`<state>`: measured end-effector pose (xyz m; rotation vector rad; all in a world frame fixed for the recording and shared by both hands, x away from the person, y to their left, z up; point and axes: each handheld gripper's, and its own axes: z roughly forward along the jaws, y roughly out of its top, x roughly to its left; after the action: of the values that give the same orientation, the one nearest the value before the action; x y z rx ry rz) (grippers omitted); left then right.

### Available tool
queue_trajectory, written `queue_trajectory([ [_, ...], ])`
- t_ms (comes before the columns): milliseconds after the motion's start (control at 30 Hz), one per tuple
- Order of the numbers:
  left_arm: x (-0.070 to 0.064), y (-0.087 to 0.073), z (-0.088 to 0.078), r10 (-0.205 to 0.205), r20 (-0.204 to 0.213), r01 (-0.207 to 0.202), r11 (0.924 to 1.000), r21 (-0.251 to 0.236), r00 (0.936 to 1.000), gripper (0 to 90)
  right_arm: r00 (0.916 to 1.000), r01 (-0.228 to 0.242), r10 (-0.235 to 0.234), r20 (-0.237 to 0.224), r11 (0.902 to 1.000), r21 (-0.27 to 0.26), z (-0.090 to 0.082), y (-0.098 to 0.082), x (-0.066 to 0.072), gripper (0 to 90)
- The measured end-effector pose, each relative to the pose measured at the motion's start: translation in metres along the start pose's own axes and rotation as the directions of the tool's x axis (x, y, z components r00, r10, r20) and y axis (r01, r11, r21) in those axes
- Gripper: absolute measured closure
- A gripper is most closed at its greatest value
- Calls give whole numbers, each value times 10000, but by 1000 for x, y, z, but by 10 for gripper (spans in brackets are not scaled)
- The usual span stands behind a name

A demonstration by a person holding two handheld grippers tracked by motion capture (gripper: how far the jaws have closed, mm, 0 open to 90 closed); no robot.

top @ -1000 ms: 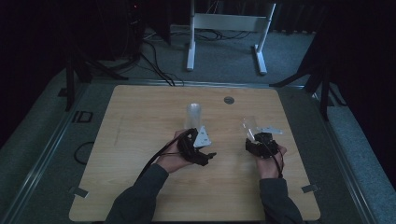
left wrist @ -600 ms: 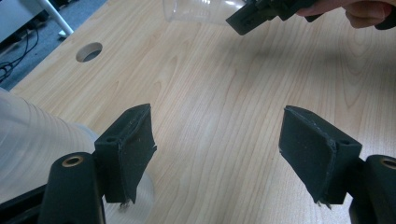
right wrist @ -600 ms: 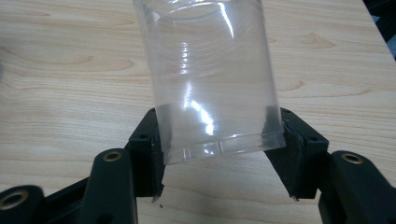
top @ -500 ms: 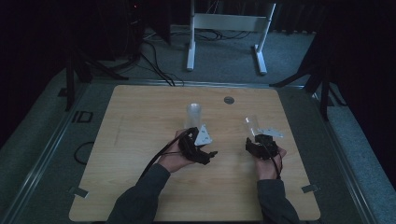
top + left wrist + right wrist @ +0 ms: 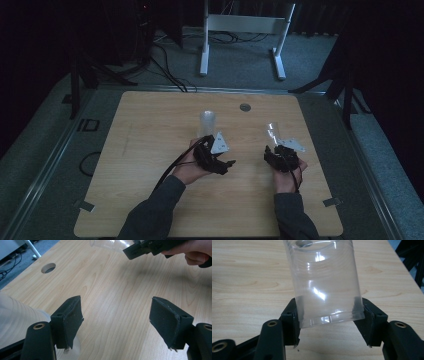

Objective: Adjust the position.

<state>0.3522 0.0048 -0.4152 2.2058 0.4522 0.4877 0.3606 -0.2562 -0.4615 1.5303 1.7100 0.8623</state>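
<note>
In the right gripper view, my right gripper (image 5: 329, 323) is shut on the base of a clear plastic cup (image 5: 324, 280), both pads pressed on its sides and its mouth pointing away over the wooden table (image 5: 242, 277). In the high view, that cup (image 5: 272, 131) sticks out beyond the right gripper (image 5: 275, 146) at the table's right. A second clear cup (image 5: 207, 121) stands just beyond my left gripper (image 5: 224, 161). The left gripper (image 5: 116, 317) is open with nothing between its jaws; this cup (image 5: 15, 320) sits outside its left jaw.
A round cable hole (image 5: 244, 107) is cut in the table near its far edge. A white metal stand (image 5: 242, 30) and cables lie on the floor beyond the table. In the left gripper view, the right gripper (image 5: 150, 247) and its hand show far off.
</note>
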Motion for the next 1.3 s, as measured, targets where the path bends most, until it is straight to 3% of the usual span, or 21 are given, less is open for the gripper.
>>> queue_trajectory([
  [600, 2, 9, 3, -461, 1, 461, 9981, -415, 9989, 260, 9996, -153, 180, 205, 9919, -1263, -5, -5, 3, 425],
  [800, 2, 16, 3, -600, 20, 600, 9966, -556, 9982, 261, 9994, -194, 232, 253, 9894, -1442, -6, -6, 3, 425],
  [1300, 3, 27, 9, -1035, 172, 1046, 9912, -806, 9945, 260, 9992, -230, 301, 270, 9718, -2347, -13, -7, 4, 425],
])
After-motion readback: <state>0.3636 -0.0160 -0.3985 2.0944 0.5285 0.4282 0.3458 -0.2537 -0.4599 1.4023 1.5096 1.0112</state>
